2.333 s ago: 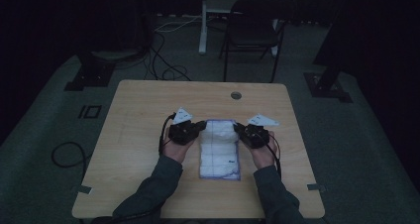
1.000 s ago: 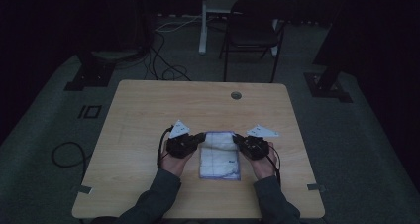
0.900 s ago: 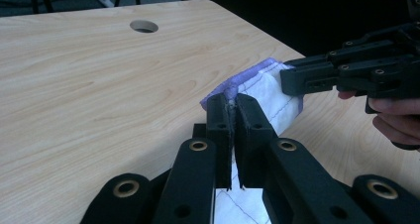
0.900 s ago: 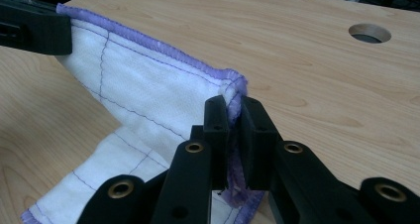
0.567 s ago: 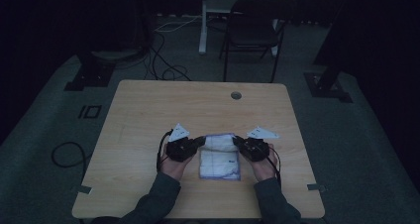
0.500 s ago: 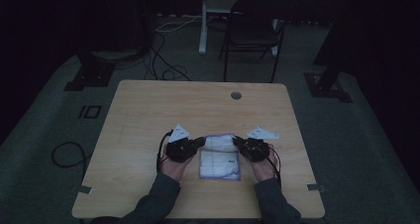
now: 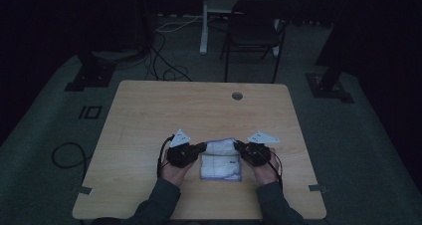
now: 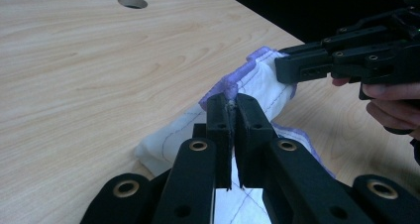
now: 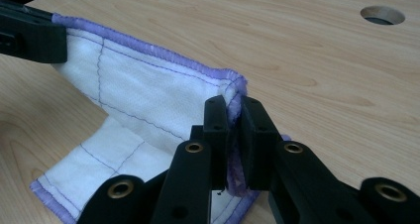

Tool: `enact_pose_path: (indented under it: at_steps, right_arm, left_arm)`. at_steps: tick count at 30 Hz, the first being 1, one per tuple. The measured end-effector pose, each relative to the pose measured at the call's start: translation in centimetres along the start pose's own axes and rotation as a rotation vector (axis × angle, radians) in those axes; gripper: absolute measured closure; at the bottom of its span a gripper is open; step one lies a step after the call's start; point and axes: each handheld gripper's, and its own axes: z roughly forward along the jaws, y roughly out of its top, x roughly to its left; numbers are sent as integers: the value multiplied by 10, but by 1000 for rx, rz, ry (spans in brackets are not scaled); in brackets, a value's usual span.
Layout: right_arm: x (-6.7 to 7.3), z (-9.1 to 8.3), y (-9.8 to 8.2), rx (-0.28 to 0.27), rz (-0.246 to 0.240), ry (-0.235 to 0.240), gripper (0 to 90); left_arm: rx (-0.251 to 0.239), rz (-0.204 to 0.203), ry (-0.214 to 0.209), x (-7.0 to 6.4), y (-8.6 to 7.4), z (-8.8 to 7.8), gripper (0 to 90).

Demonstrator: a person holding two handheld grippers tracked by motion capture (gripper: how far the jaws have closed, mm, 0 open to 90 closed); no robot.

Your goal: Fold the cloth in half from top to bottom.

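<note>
White purple-edged cloth [image 7: 221,159], seemingly half-folded, far edge raised

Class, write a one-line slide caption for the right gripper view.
Right claw shut on the purple-edged corner of a white cloth, lifted over a wooden table.

Black hand-held gripper [image 8: 232,116] (brass rivets)

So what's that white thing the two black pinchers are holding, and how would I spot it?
Find the light wooden table and look at its near edge, between the person's two hands. There lies a white cloth with purple trim and stitched squares, its far edge pinched up by the left gripper and right gripper. It is the only soft, pale thing there.
</note>
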Motion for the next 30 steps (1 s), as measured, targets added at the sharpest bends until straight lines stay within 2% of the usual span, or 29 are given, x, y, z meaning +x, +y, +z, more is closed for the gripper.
enact_pose_path:
  at_steps: [23, 30]
  right_arm:
    - [2, -1, -11, 20, 3, 7, 834]
    - [4, -1, -16, 27, 3, 12, 833]
  left_arm:
    - [42, 5, -5, -8, -17, -2, 857]
    - [42, 4, -2, -8, -19, -6, 823]
